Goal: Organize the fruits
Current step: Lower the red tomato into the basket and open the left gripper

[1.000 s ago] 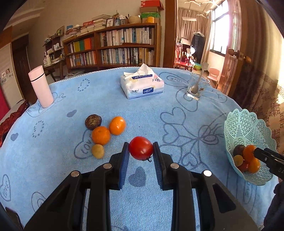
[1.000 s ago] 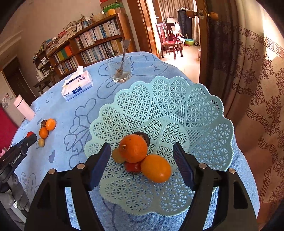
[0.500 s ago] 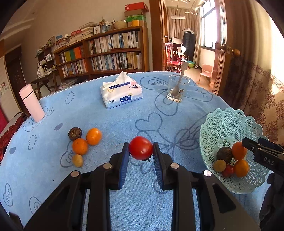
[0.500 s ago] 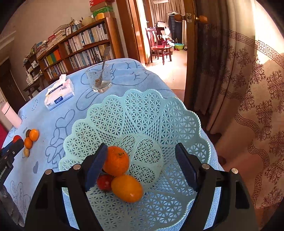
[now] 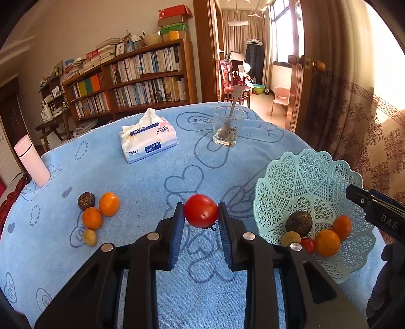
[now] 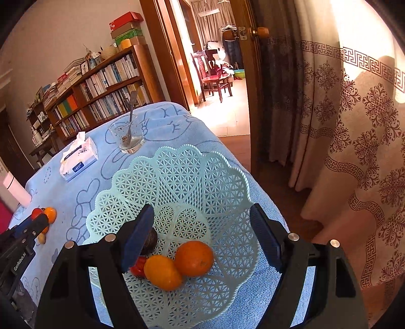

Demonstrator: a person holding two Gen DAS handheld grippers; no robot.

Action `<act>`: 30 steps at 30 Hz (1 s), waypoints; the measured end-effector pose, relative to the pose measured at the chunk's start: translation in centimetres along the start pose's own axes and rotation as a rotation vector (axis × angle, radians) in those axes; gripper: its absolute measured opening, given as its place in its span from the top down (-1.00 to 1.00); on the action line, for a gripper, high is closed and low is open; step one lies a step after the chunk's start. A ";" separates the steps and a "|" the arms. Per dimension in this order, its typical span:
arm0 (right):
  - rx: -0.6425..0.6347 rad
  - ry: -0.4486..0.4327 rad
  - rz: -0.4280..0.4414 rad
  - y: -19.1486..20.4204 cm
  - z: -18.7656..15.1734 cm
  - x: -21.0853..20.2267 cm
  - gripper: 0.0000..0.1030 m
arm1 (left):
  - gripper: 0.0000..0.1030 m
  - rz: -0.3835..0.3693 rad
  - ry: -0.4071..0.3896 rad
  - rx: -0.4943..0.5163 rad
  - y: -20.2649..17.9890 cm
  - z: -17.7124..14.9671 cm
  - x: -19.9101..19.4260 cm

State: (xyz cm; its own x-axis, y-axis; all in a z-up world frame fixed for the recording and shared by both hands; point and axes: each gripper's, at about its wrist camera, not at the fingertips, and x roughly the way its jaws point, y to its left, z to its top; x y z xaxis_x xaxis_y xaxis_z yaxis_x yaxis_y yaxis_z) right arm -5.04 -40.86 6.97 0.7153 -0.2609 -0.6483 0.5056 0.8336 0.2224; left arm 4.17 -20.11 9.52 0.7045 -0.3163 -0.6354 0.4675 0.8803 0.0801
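Left gripper (image 5: 201, 219) clenched on red tomato (image 5: 201, 211), held above blue tablecloth (image 5: 141, 182). Mint lattice basket (image 5: 303, 172) at 3 o'clock of the tomato, holding oranges (image 6: 193, 258), a small tomato, a dark fruit. Four loose fruits (image 5: 92, 217) at 9 o'clock. Right gripper (image 6: 202, 238) released, jaws wide over the basket, nothing between them.

Wooden bookshelf (image 5: 131, 81) packed with books along a cream wall (image 5: 76, 33), boxes (image 5: 174, 21) stacked on top. Wood-framed doorway (image 6: 174, 63) opens to a sunlit room with a red wooden chair (image 6: 215, 73) and a bright window (image 5: 283, 33). Patterned beige curtain (image 6: 354, 131) on the right, glowing with sun. Light tiled floor (image 6: 227, 119) past the door.
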 end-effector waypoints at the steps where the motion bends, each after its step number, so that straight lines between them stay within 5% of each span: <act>1: -0.002 -0.009 -0.003 0.0 0.0 -0.2 -0.54 | 0.47 -0.004 0.001 0.004 -0.2 0.0 0.1; 23: 0.067 -0.093 -0.060 -2.5 -0.5 -2.3 -0.55 | 0.43 -0.153 0.013 0.107 -7.1 0.7 2.1; 24: 0.069 -0.093 -0.062 -2.5 -0.6 -2.2 -0.55 | 0.38 -0.161 0.017 0.104 -7.2 0.7 2.2; 26: 0.072 -0.093 -0.064 -2.6 -0.6 -2.3 -0.56 | -0.16 -0.165 0.012 0.096 -7.1 0.6 2.2; 30: 0.077 -0.094 -0.064 -2.5 -0.6 -2.3 -0.56 | -0.29 -0.161 0.004 0.087 -6.4 0.5 2.0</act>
State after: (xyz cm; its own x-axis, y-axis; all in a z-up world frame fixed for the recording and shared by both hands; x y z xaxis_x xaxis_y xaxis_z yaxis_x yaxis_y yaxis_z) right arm -8.29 -42.02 7.48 0.7206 -0.3603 -0.5924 0.5848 0.7748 0.2402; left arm 2.86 -26.56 8.11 0.6147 -0.4489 -0.6486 0.6187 0.7844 0.0435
